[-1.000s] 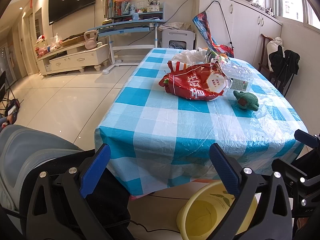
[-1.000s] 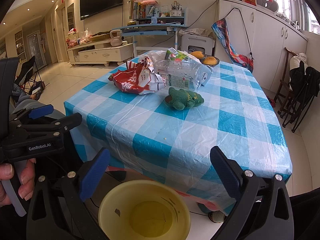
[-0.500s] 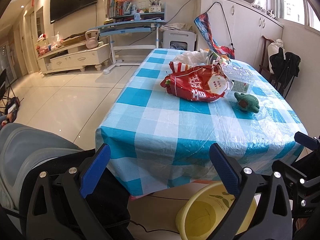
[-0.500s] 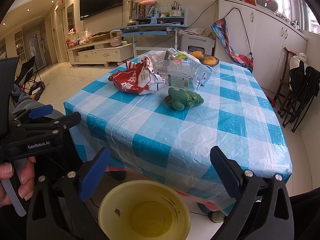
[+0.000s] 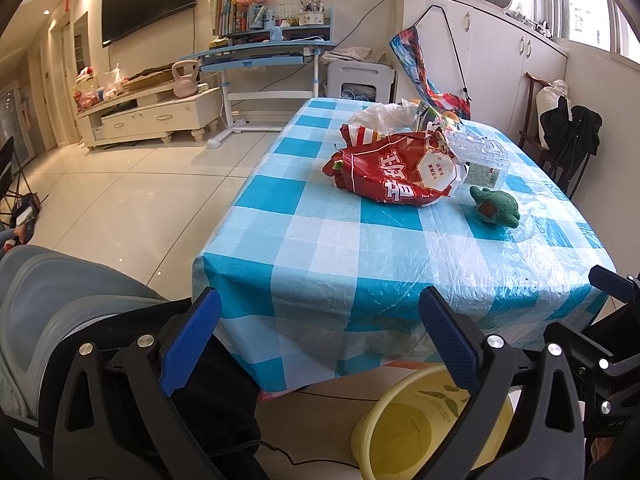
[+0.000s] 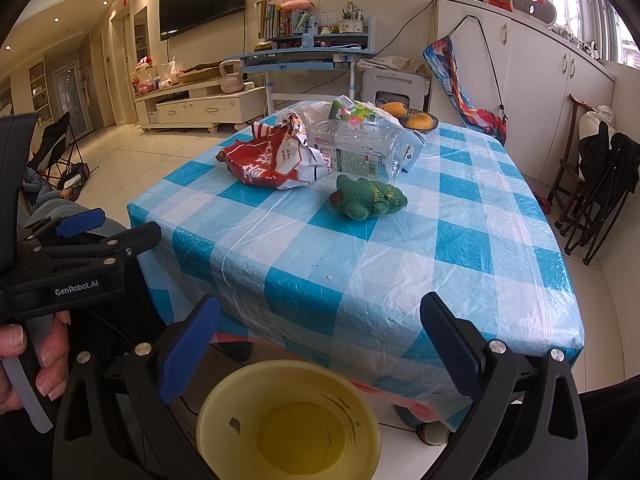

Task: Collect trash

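A crumpled red snack bag (image 5: 396,172) (image 6: 272,160) lies on the blue-checked table (image 5: 320,248) (image 6: 460,240). Behind it lie a clear plastic package (image 5: 480,156) (image 6: 356,148), a white plastic bag (image 5: 380,114) and a green carton (image 6: 348,112). A green plush toy (image 5: 496,210) (image 6: 368,200) sits nearer the front. A yellow bin (image 5: 420,428) (image 6: 288,420) stands on the floor below the table's near edge. My left gripper (image 5: 320,332) and right gripper (image 6: 320,336) both hang open and empty in front of the table, short of the edge.
A bowl of oranges (image 6: 416,120) sits at the table's far end. Folding chairs (image 6: 592,184) stand on the right by white cabinets (image 6: 540,72). A desk (image 5: 260,52) and TV stand (image 5: 152,112) line the far wall. A hand (image 6: 28,364) holds the left gripper's handle.
Both views barely shift; the left gripper has tilted very slightly, so the table sits a touch lower in its view. Nothing on the table has moved.
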The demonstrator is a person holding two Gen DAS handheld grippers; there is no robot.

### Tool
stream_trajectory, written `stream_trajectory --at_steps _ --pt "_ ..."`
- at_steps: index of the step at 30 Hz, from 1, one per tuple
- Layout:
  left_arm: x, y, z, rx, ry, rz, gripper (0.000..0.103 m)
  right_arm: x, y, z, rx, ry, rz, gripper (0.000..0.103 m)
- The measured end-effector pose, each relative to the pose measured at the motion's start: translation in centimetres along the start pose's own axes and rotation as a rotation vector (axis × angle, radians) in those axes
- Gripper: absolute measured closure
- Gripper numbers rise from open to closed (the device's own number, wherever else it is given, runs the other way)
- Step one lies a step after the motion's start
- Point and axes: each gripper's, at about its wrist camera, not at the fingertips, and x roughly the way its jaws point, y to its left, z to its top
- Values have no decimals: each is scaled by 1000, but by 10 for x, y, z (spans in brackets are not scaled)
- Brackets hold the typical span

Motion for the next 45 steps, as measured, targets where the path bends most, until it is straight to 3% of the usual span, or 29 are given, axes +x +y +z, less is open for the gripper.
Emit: stream_trajectory --at_steps 25,38,45 --pt "2 8 8 -50 -24 12 8 -1 -7 7 40 -8 13 7" --pt "17 7 30 -62 -22 -5 8 20 -21 53 -22 -25 28 7" --pt "37 -3 45 -33 -3 -18 8 37 -30 59 -7 -14 37 7"
